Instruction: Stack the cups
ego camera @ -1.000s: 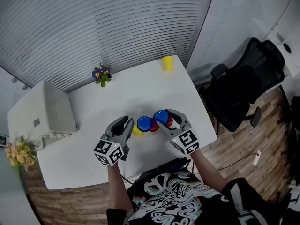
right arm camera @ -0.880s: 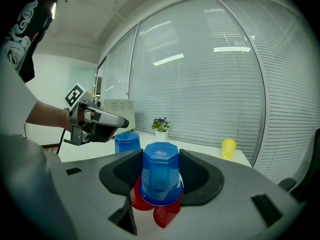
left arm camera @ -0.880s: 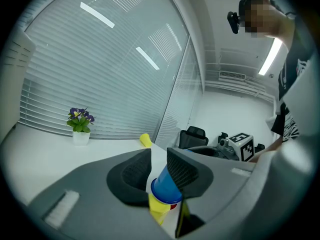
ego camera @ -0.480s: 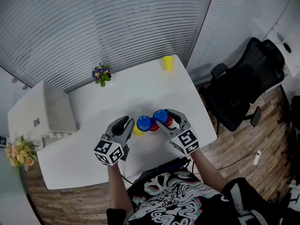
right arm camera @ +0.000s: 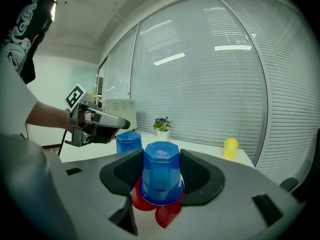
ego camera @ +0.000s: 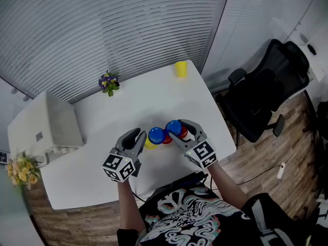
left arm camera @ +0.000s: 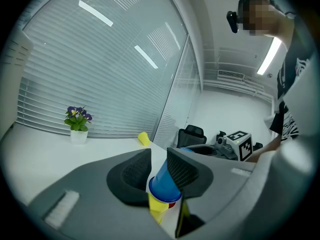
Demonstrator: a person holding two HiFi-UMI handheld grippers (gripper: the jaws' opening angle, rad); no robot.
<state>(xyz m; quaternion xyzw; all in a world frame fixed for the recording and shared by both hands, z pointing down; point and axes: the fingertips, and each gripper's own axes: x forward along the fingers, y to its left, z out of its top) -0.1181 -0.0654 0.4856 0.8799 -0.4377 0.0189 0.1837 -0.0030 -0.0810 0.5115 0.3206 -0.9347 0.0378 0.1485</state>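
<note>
You are working in an office. You stand at a plain white table set against a long wall of windows covered by closed slatted blinds. A black swivel office chair waits at the right on wood-plank flooring. A white box-shaped desktop machine, perhaps a printer, sits at the table's left end, and a small pot of purple flowers stands by the blinds. The left gripper view shows strip lights on the ceiling.

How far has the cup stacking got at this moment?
Done: a blue cup sits over a yellow cup, and a second blue cup over red cups. In hand: the right gripper clasps the second blue cup; the left gripper flanks the first, grip unclear. Left: joining both stacks and the far yellow cup.
</note>
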